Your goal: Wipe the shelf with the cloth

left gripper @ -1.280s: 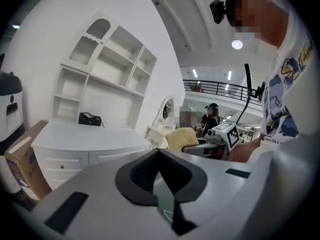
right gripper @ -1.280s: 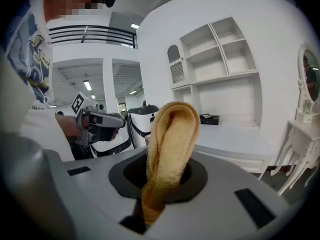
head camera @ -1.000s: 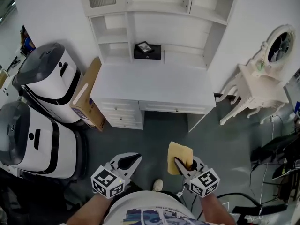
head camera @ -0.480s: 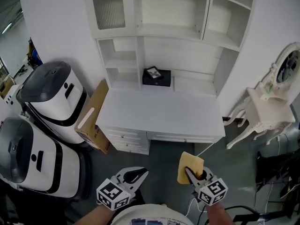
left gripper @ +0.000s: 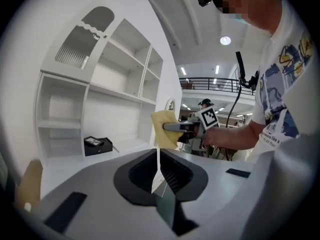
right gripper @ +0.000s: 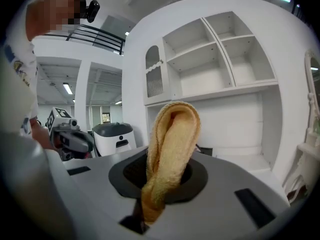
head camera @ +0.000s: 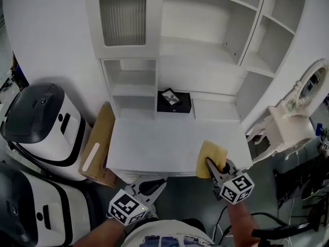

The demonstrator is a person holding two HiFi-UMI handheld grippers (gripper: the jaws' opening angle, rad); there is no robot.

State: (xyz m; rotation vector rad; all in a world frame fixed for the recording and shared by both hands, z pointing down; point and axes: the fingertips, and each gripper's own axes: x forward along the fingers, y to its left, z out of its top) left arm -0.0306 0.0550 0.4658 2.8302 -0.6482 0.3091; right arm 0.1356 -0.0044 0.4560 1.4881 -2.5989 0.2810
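The right hand-held gripper (head camera: 209,163) is seen clamped on the cloth (head camera: 211,155); in the right gripper view the jaws are closed on the cloth's lower end (right gripper: 149,204), and the yellow cloth (right gripper: 172,134) stands up from them as a folded loop. In the head view the cloth is held over the front right part of the table (head camera: 154,143); whether it touches the top cannot be told. From the left gripper view the cloth (left gripper: 162,126) is seen raised in the air, in front of the shelf (left gripper: 115,91)

The left hand-held gripper (head camera: 158,184) is held low, just off the table's front edge and well apart from the cloth. Its jaws are shown brought together in the left gripper view (left gripper: 158,156), with nothing between them

The white shelf (head camera: 205,50) is set on the back of the table, with open compartments in the middle and at the right and a ribbed door (head camera: 122,17) at the upper left. A black box (head camera: 174,101) lies at the back of the table, under the lowest board of the shelf. A cardboard box (head camera: 96,147) is leaned beside the table's left side, and two white and black machines (head camera: 43,122) are placed further left. A small white stand with an oval mirror (head camera: 290,122) is seen at the right
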